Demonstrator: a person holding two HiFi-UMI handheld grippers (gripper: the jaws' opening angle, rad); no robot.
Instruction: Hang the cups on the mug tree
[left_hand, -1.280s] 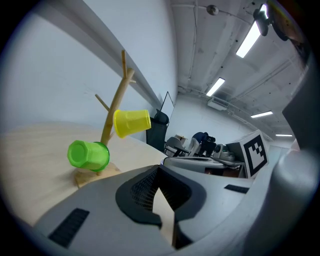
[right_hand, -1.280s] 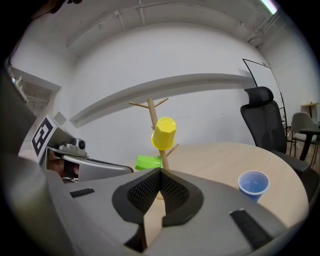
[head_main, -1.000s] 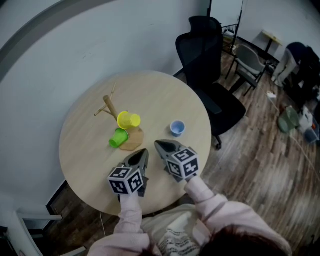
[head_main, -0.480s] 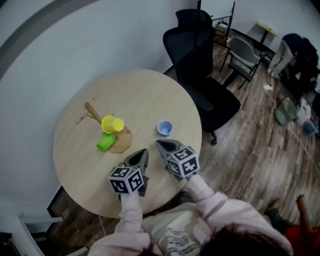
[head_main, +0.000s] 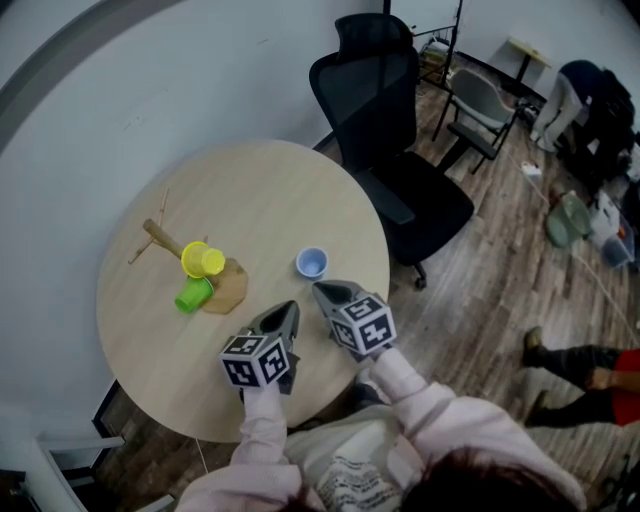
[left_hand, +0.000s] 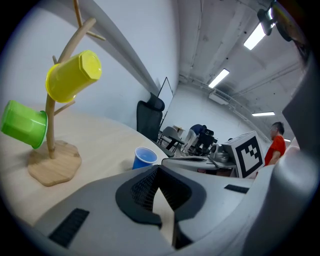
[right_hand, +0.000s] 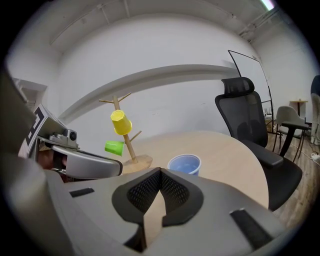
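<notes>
1. The round wooden table (head_main: 262, 195) stands against a pale wall; the mug tree (head_main: 160, 238) is on its left half, its flat wooden base towards the near side.
2. The yellow cup (head_main: 202, 260) hangs tilted on an upper branch of the tree; the green cup (head_main: 193, 295) hangs lower, on a branch at the tree's left side, lying almost level with its mouth turned towards the trunk.
3. The blue cup (head_main: 311, 263) is not on the tree; it stands upright on the table, mouth up, to the right of the tree's base and apart from it.
4. The left gripper (head_main: 288, 310) is over the near part of the table, pointing away from the person; its jaws are closed tip to tip, with nothing between them.
5. The right gripper (head_main: 322, 292) is just beside it on the right; its jaws are likewise pressed together and empty; the blue cup sits a little beyond its tips, near but not touching.
6. Both grippers are well apart from the tree and from the two hung cups.
7. A black office chair (head_main: 385, 110) stands at the far right edge of the table on the wooden floor; a grey chair (head_main: 480, 100) is farther back.
8. A person's legs (head_main: 572, 368) show at the right edge, on the floor.
</notes>
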